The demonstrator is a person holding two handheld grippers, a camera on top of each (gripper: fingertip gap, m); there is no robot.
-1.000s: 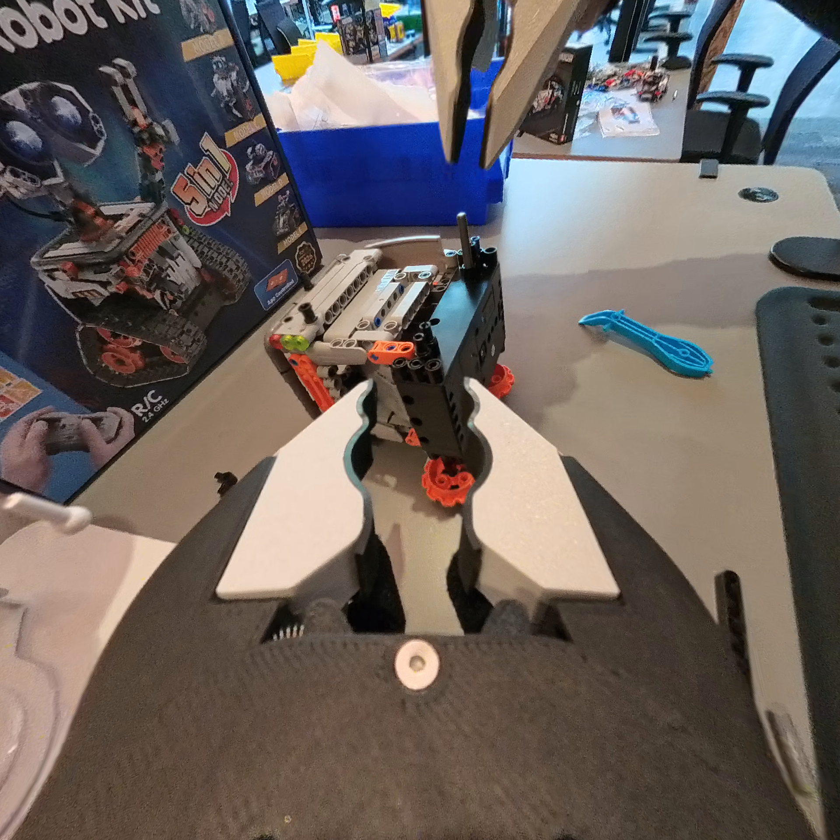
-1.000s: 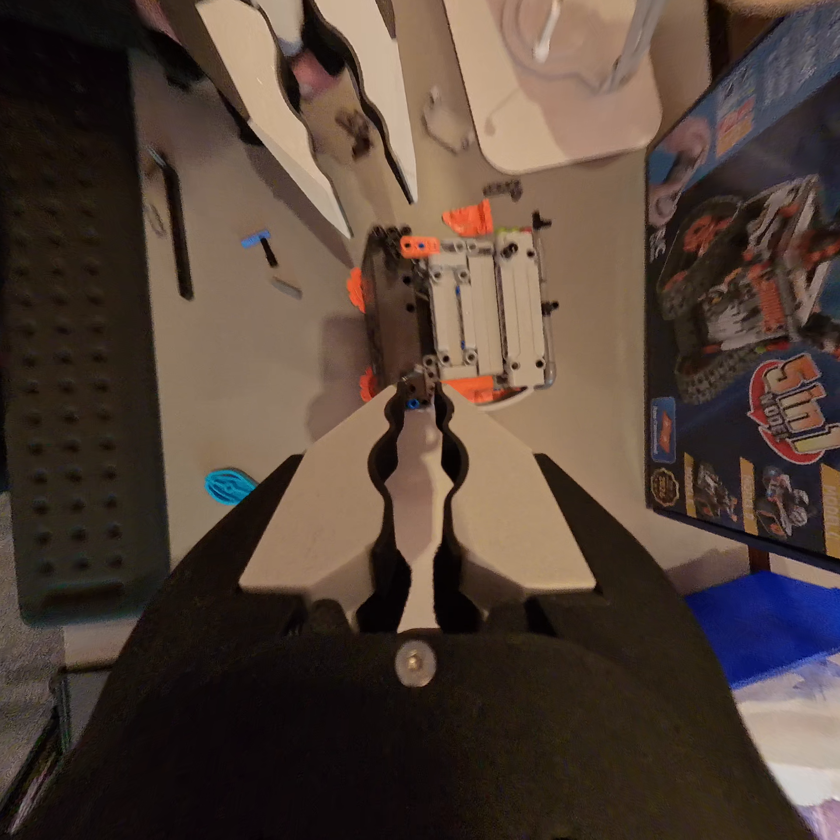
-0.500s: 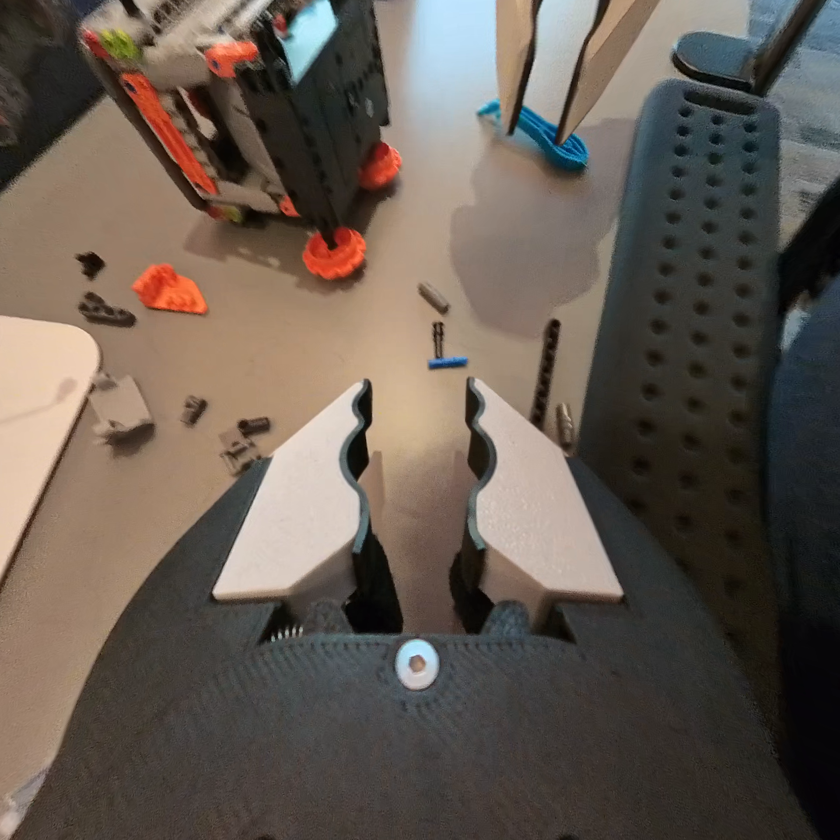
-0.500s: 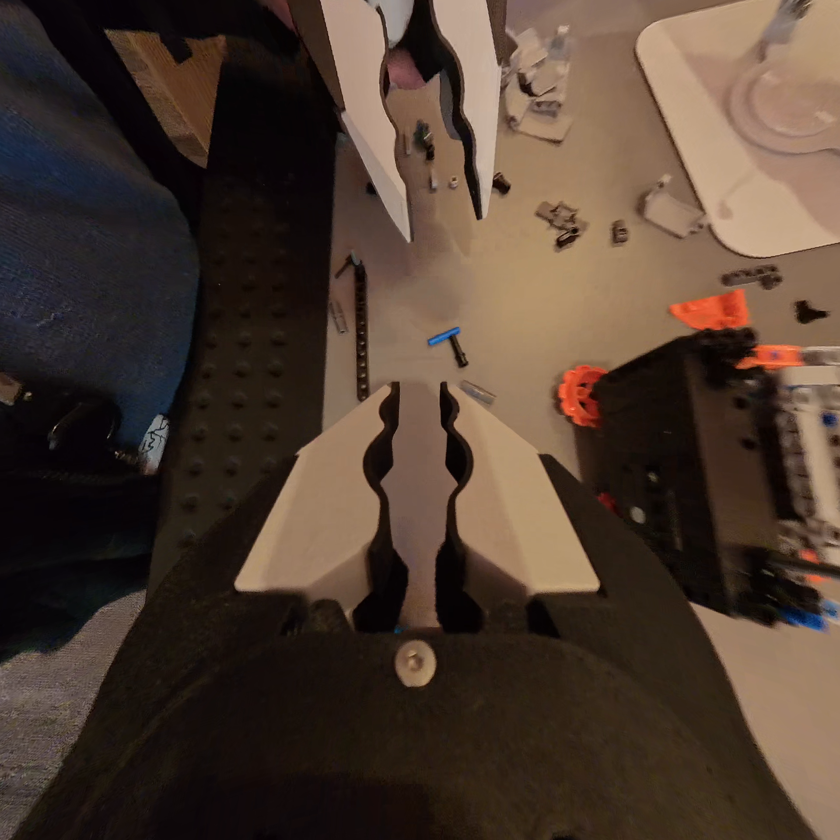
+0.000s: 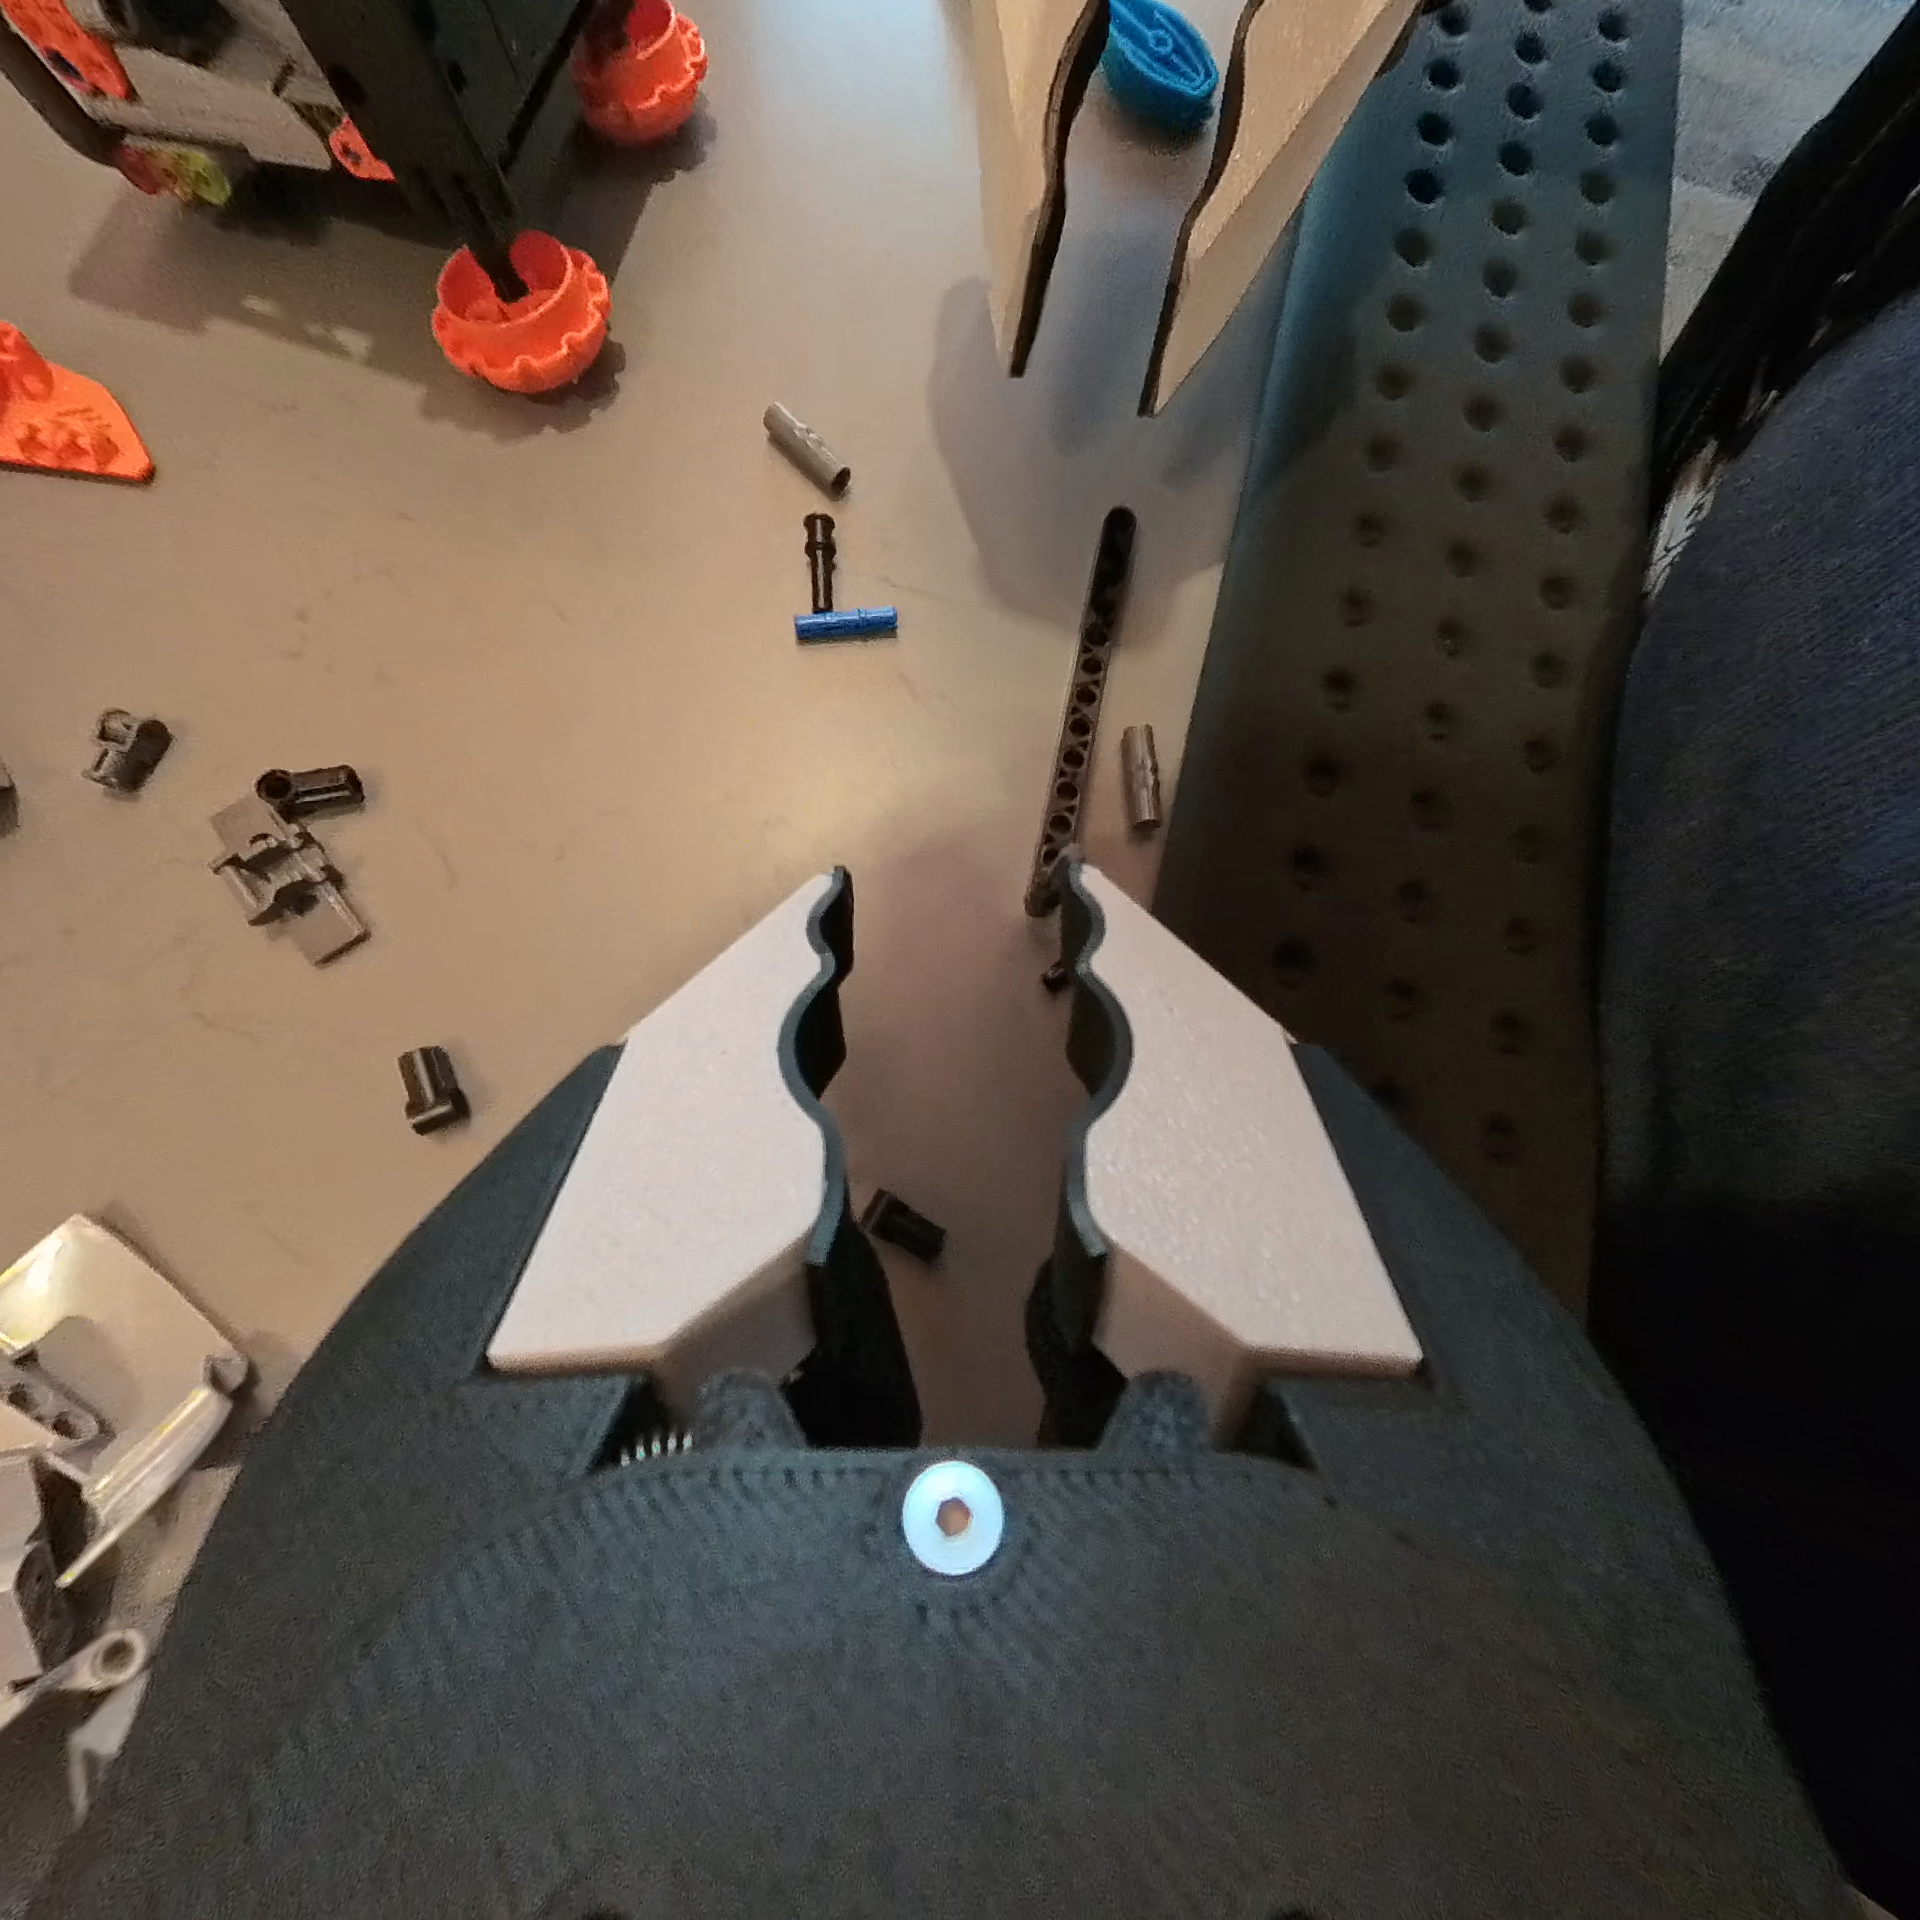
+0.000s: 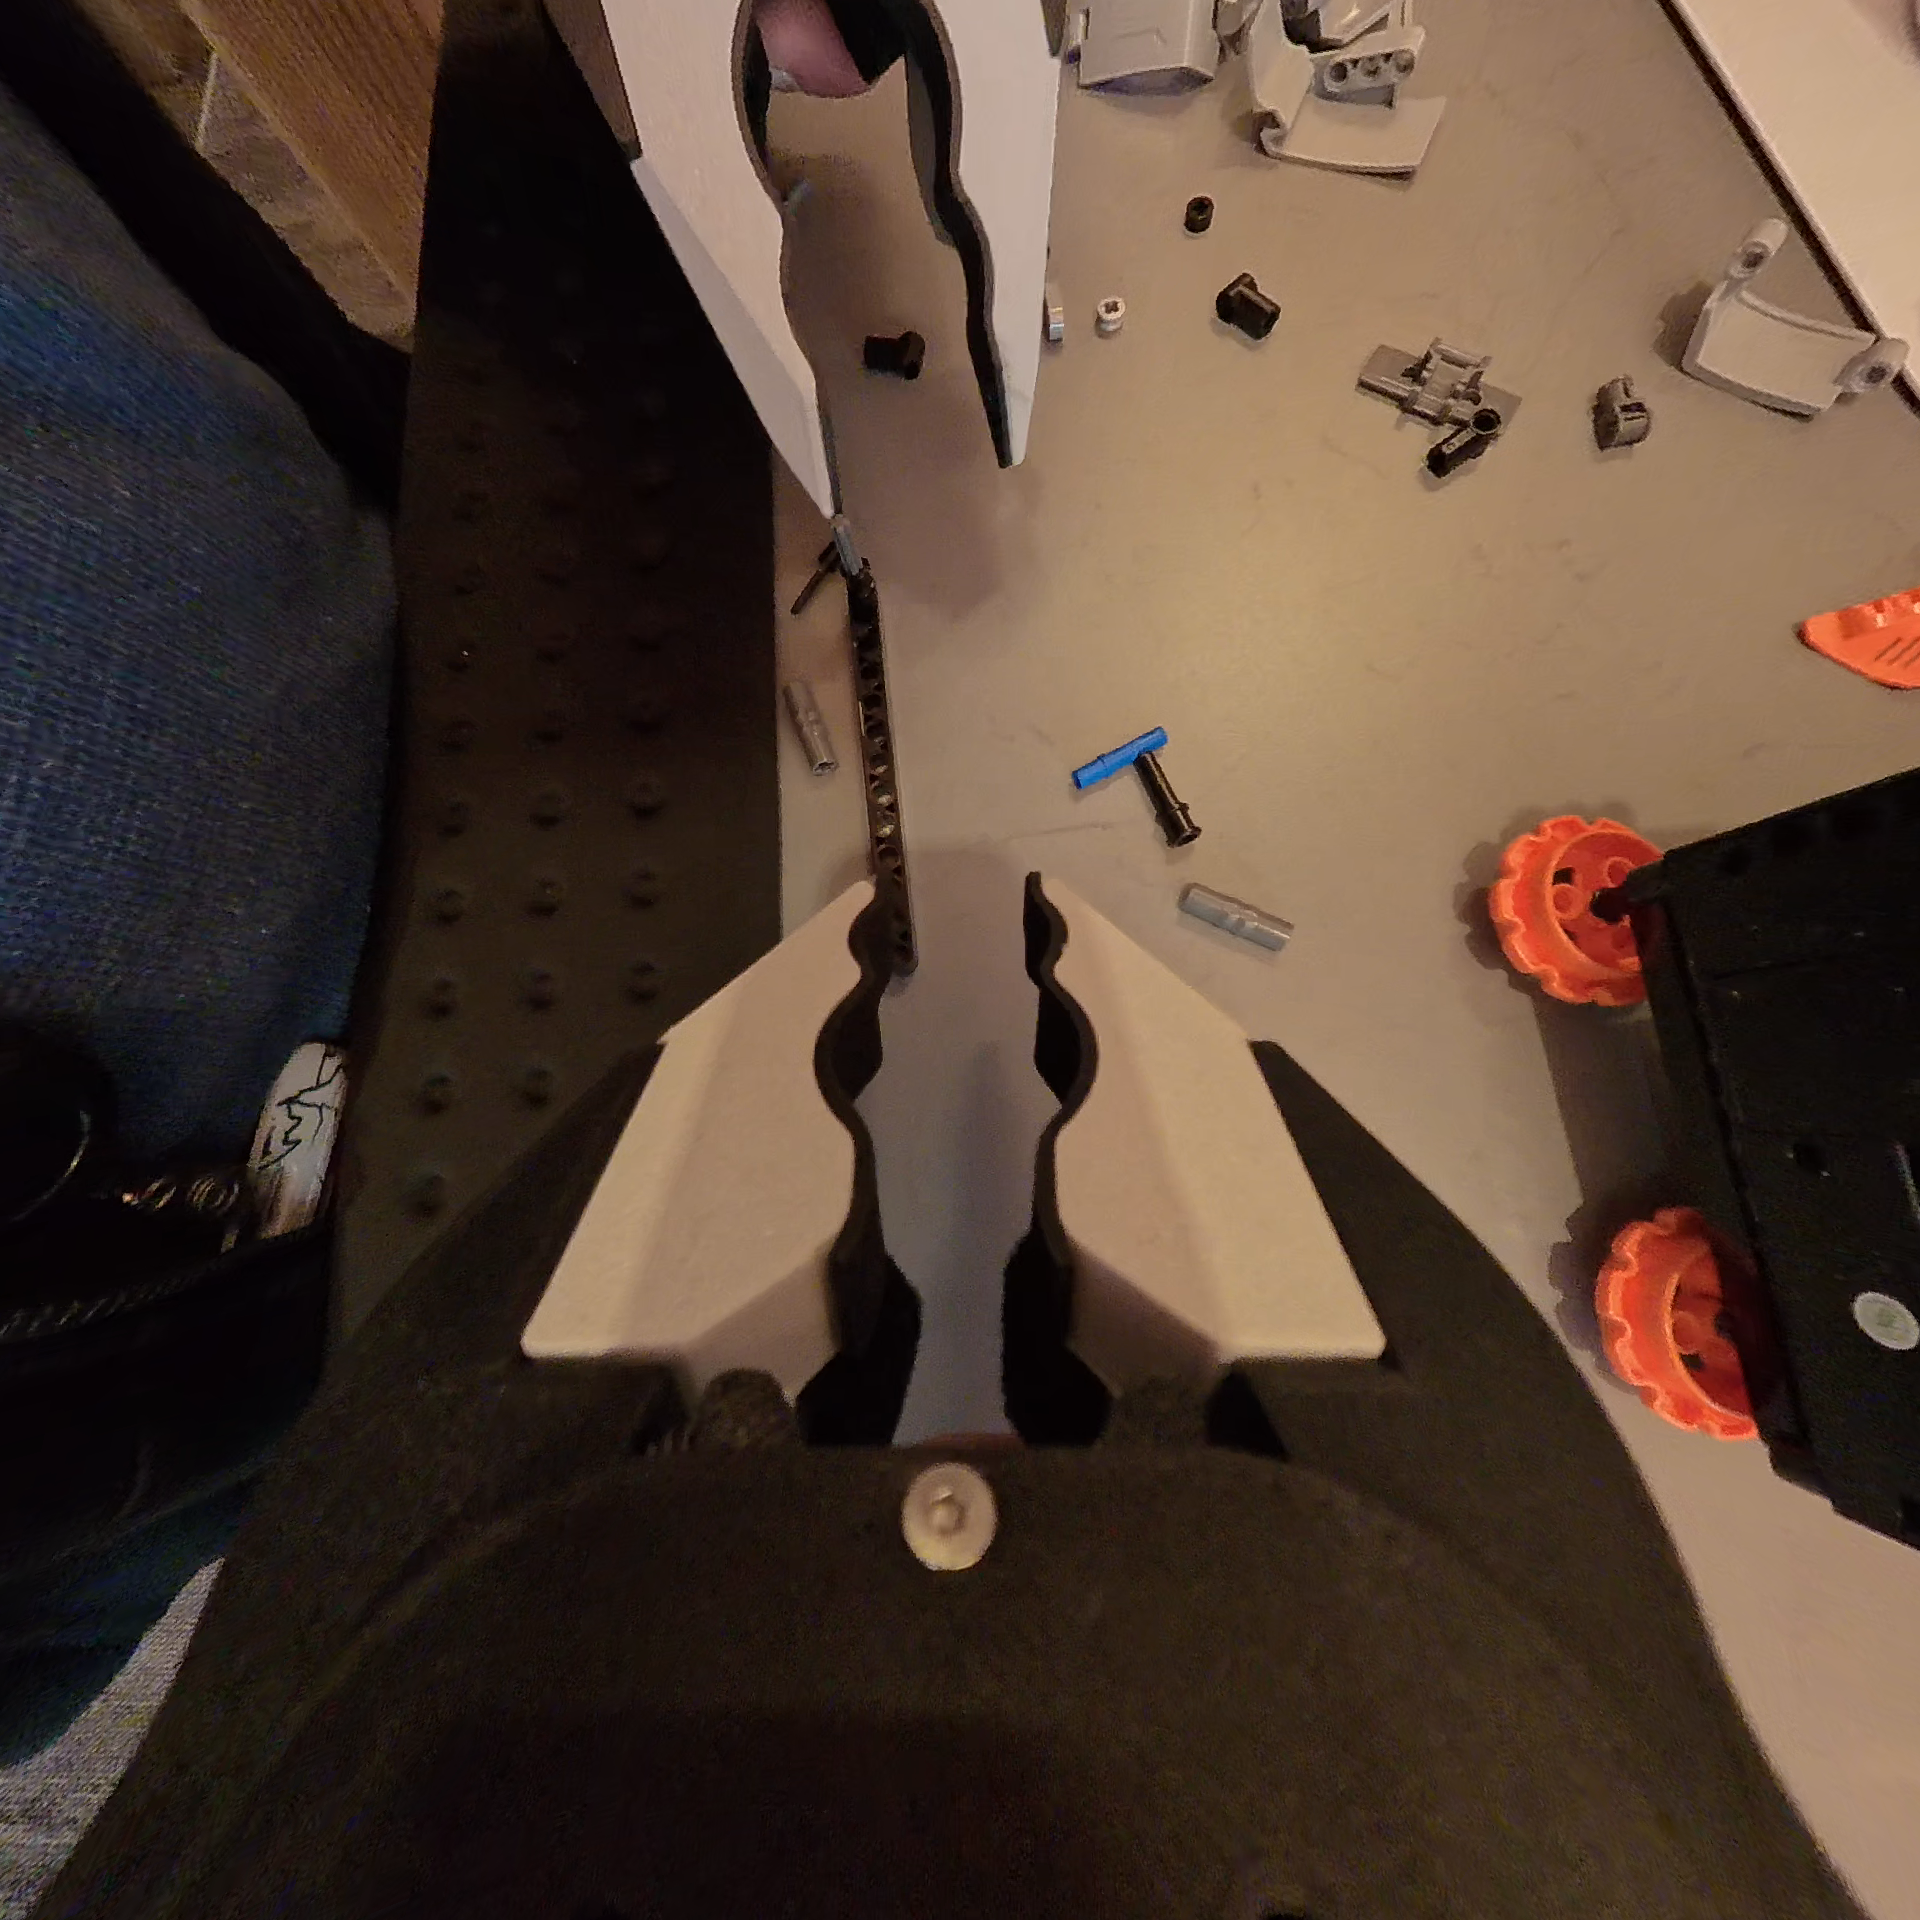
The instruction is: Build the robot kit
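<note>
My left gripper (image 5: 956, 883) is open and empty, low over the tan table. Its right fingertip is beside the near end of a long black holed beam (image 5: 1086, 707) that lies along the edge of the black mat. My right gripper (image 6: 951, 888) is open with a narrower gap and empty. Its left fingertip is at the other end of the same beam (image 6: 878, 758). Each gripper faces the other: the right one shows in the left wrist view (image 5: 1086, 384), the left one in the right wrist view (image 6: 920, 483). A blue pin joined to a black pin (image 5: 844, 621) (image 6: 1120, 756) lies between them.
A black perforated mat (image 5: 1455, 623) (image 6: 582, 727) borders the table. The black brick model with orange wheels (image 5: 520, 322) (image 6: 1569, 909) stands to one side. Grey pins (image 5: 807, 447) (image 6: 1234, 916), small black and grey parts (image 5: 281, 862), an orange panel (image 5: 52, 416) and a blue tool (image 5: 1158, 62) lie about. About 10 cm separates my left fingertips from my right. The black pin (image 5: 844, 621) sits 6 cm or so from the ends of my right fingers. It turns up in the right wrist view (image 6: 1120, 753) as well.
My left gripper has left the model it was around and both grippers have moved away from it, coming down low near the black beam by the mat. My right gripper's jaws have widened.
</note>
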